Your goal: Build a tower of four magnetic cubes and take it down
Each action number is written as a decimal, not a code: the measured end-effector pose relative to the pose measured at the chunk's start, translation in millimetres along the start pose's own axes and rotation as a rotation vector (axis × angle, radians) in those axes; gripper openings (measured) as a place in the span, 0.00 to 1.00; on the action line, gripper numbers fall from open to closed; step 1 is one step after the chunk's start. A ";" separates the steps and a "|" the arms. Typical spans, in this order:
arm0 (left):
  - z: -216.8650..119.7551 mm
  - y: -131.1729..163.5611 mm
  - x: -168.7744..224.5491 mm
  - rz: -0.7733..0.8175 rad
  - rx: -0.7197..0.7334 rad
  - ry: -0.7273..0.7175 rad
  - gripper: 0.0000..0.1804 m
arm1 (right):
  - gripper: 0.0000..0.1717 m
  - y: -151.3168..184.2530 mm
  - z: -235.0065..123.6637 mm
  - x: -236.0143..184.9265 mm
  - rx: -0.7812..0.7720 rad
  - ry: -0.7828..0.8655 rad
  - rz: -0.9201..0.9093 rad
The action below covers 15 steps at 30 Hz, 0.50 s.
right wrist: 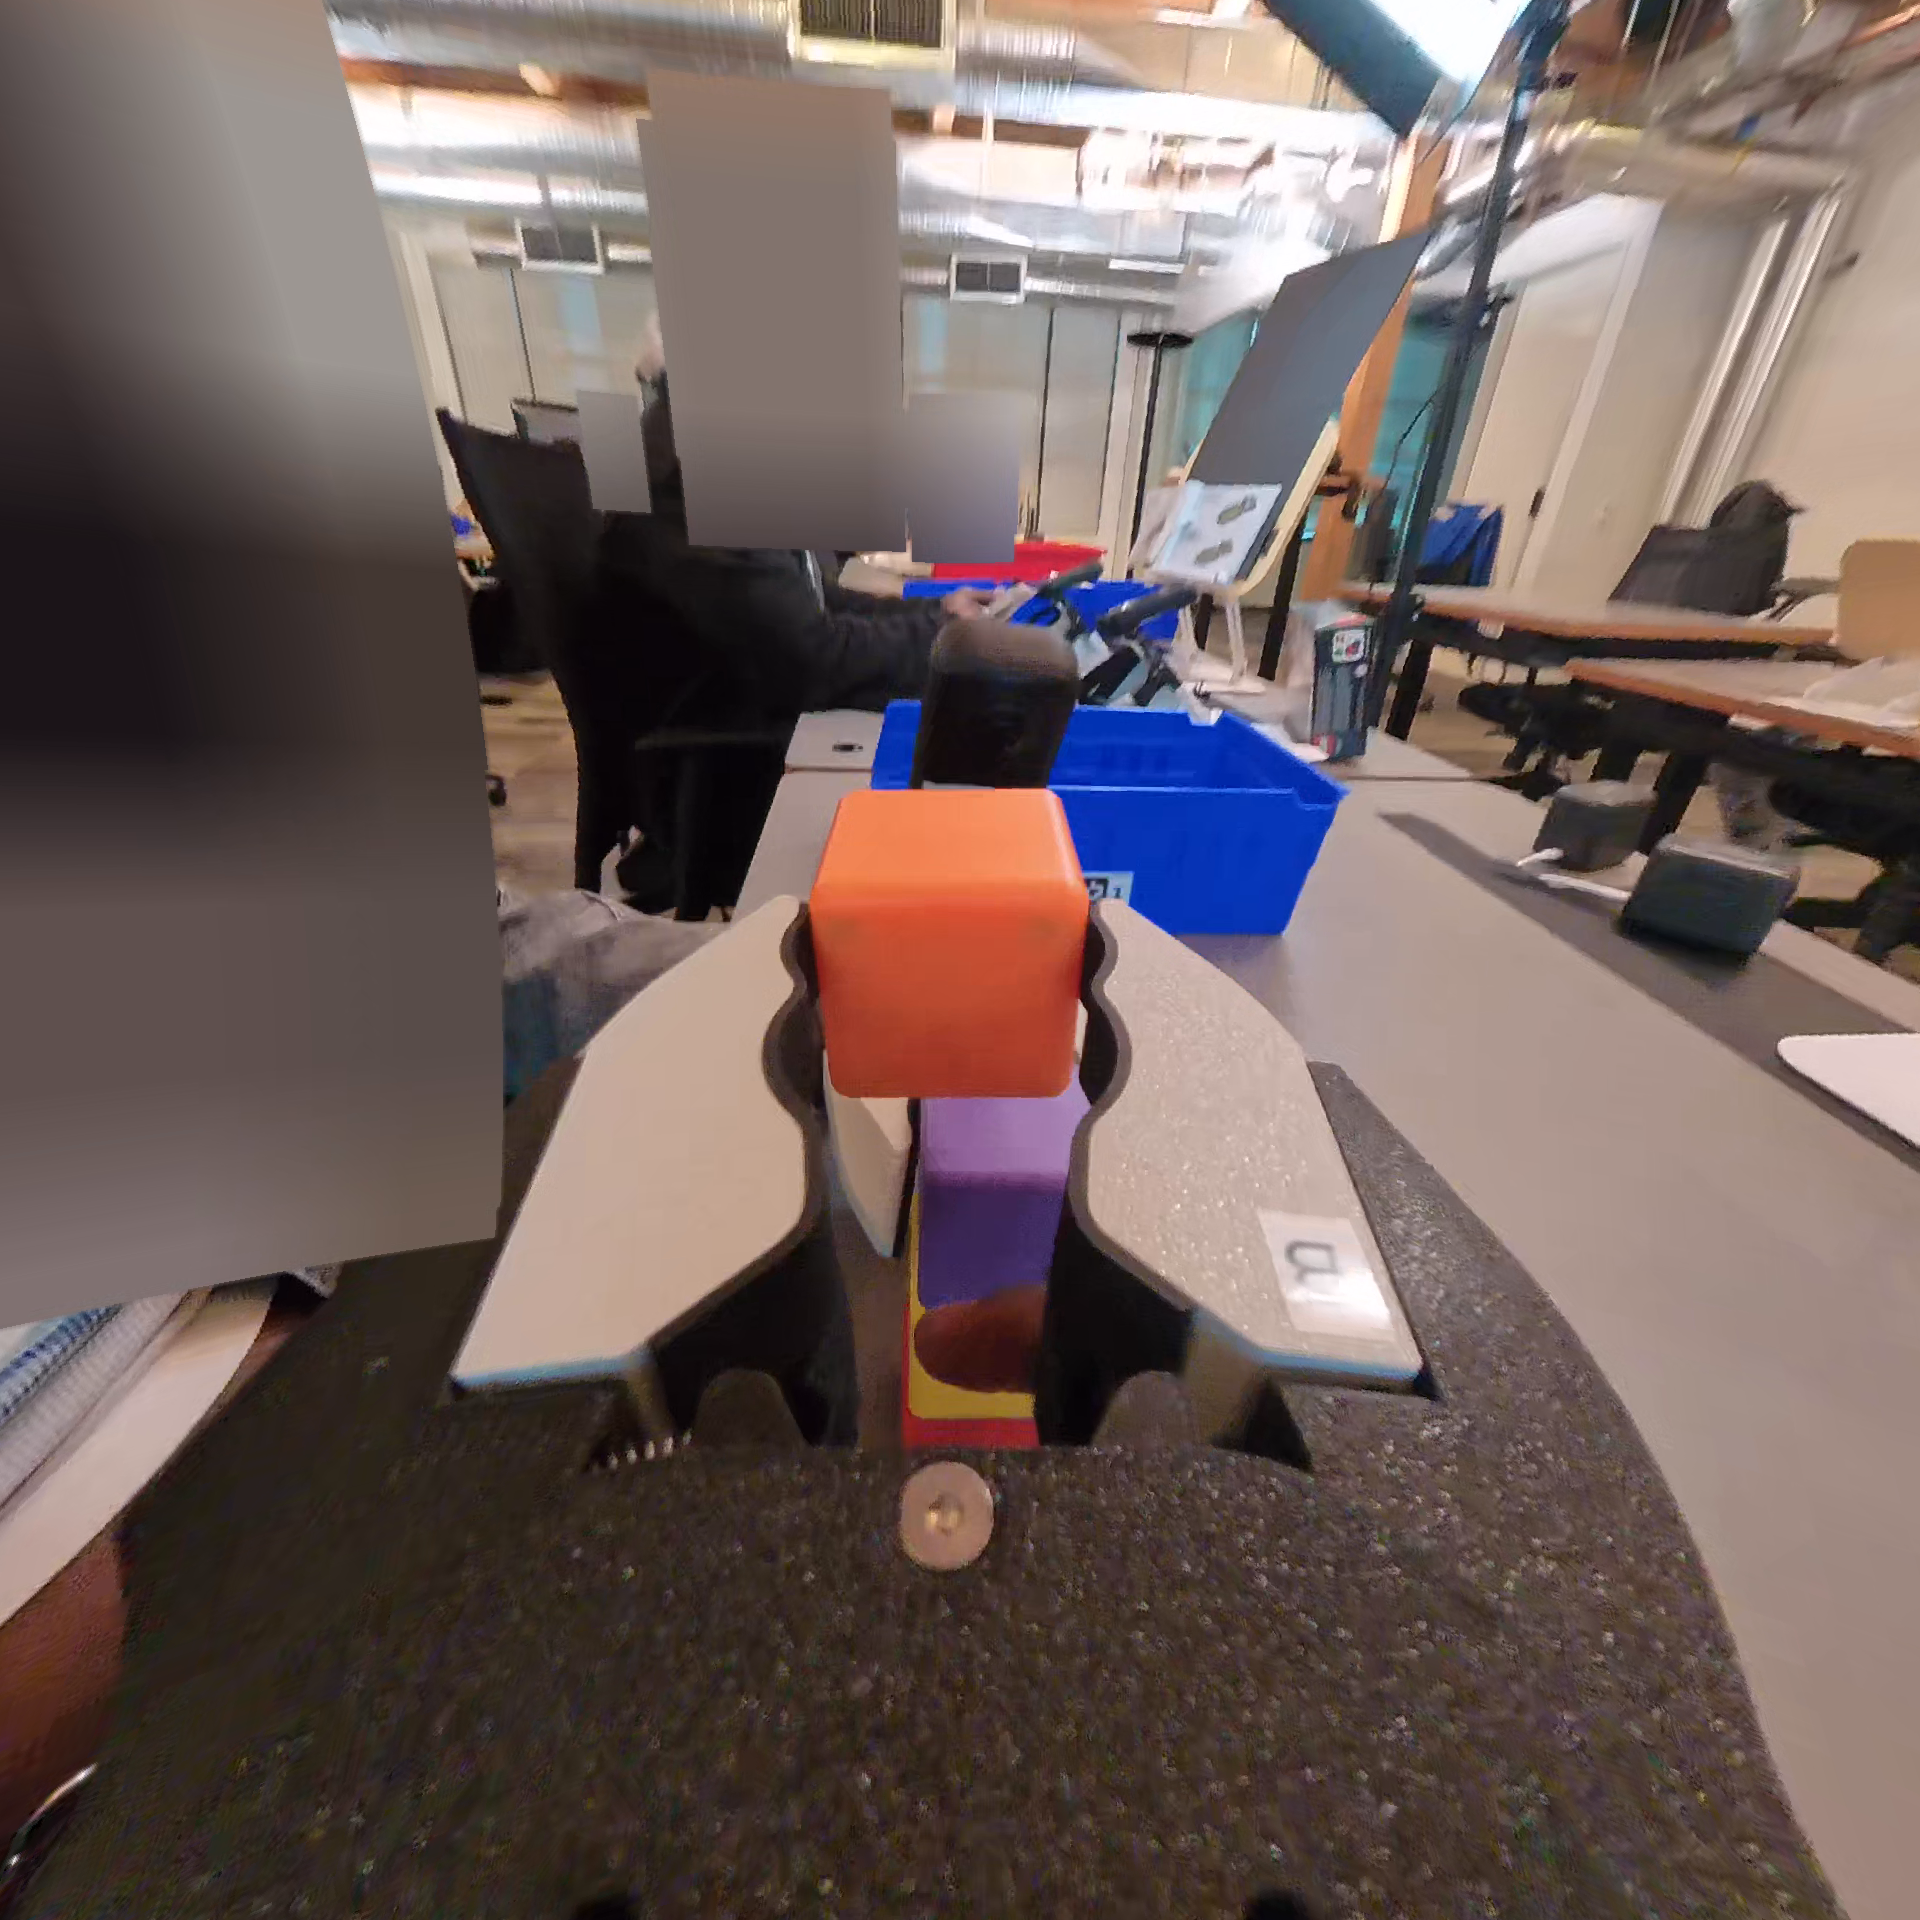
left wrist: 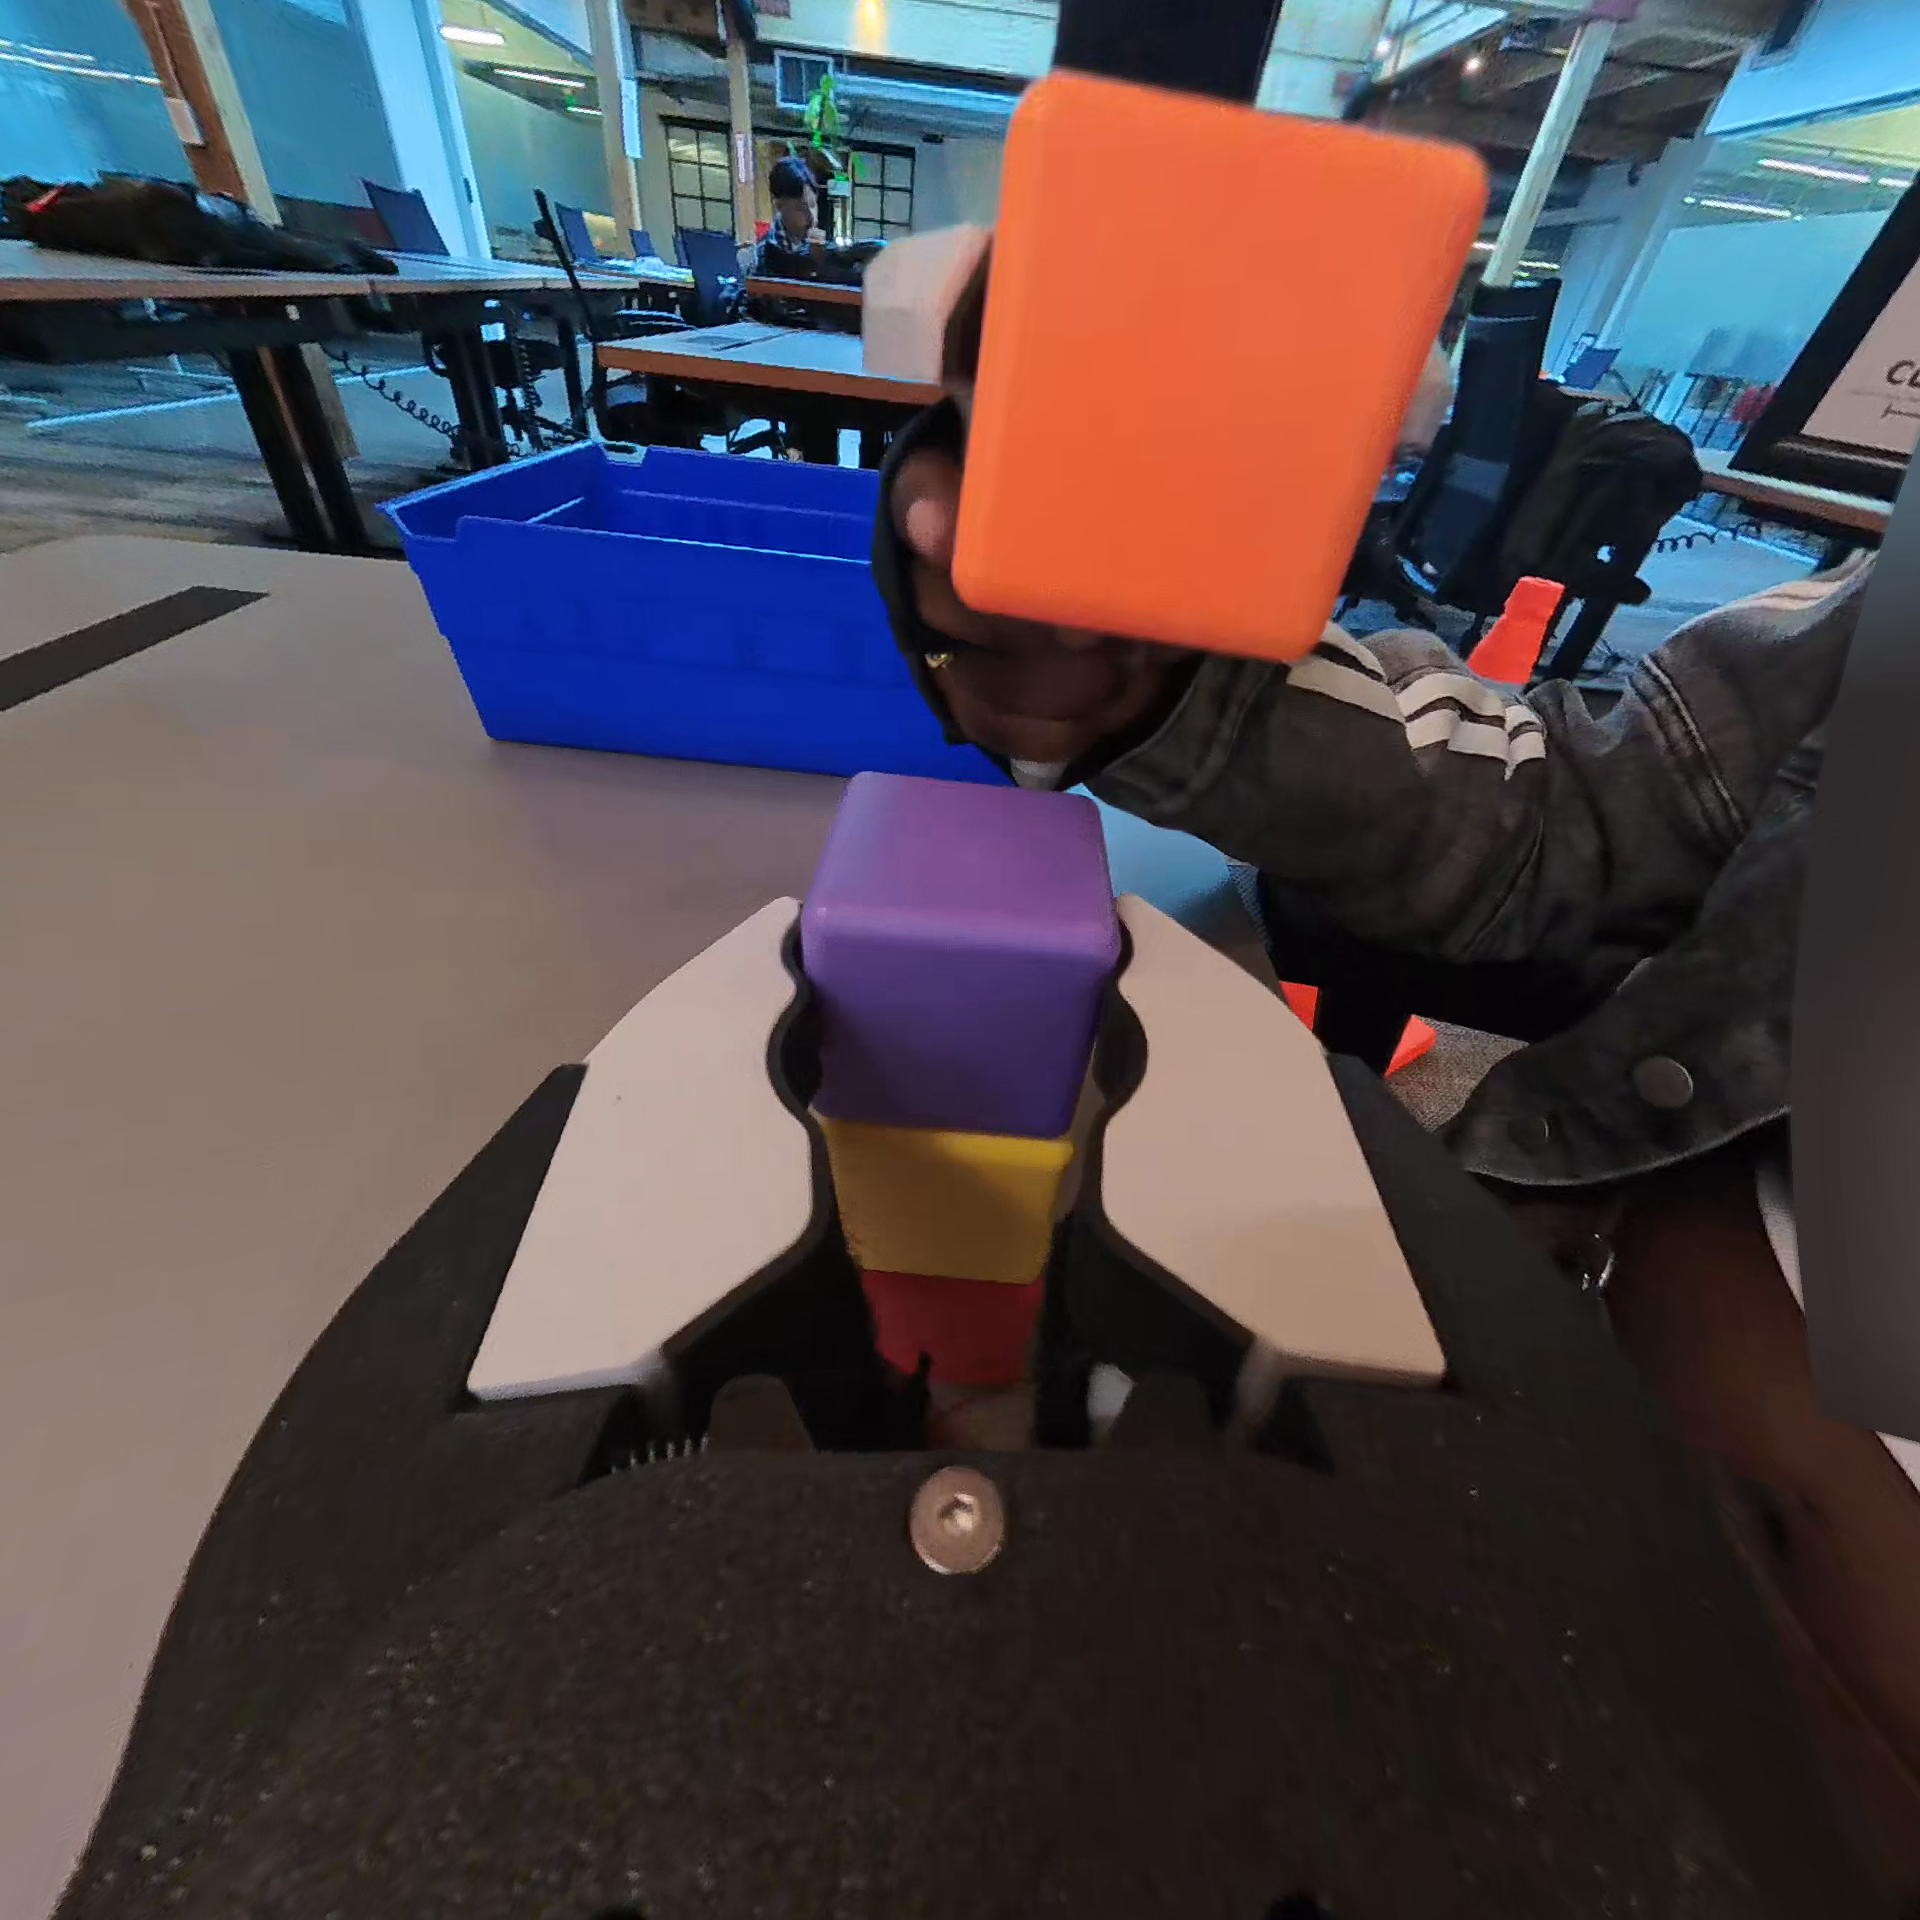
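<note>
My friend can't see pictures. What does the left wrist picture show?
The left hand-held gripper squeezes a purple cube on top of a yellow cube and a red cube. An orange cube hangs in the air above them, slightly blurred. Behind sit a grey table and a blue bin.

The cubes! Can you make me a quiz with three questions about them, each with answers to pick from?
1. Where is the yellow cube?
A. Under the purple cube
B. In the blue bin
C. On top of the stack

2. How many cubes are stacked up?
A. One
B. Three
C. Five

3. What is the right claw doing?
A. Hanging open
B. Pinching the orange cube
C. Pinching the bin

Answers: 1 A, yellow sits right below purple, above the red cube. 2 B, purple, yellow, red. 3 B, both fingers press its sides, and it is raised off the stack.
</note>
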<state>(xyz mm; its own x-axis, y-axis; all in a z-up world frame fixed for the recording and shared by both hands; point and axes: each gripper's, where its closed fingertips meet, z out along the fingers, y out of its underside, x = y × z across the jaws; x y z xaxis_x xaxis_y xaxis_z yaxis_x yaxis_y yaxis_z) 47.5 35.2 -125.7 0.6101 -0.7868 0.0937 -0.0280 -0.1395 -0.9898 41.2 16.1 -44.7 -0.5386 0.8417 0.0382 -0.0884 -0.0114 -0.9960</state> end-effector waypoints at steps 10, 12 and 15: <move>-0.7 0.6 2.9 0.006 -0.002 0.013 0.28 | 0.28 23.9 10.6 15.6 -0.044 -0.038 0.048; -0.6 0.7 2.3 0.005 -0.004 0.007 0.28 | 0.28 30.6 10.8 15.4 -0.049 -0.049 0.055; -0.6 0.7 2.4 0.005 -0.004 0.010 0.28 | 0.28 31.1 11.0 14.9 -0.038 -0.056 0.057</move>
<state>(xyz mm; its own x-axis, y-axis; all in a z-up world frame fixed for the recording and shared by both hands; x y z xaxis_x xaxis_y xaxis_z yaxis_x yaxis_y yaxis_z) 48.4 32.8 -126.2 0.6019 -0.7935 0.0902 -0.0343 -0.1386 -0.9898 21.2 22.4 -74.2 -0.5877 0.8090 -0.0156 -0.0249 -0.0374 -0.9990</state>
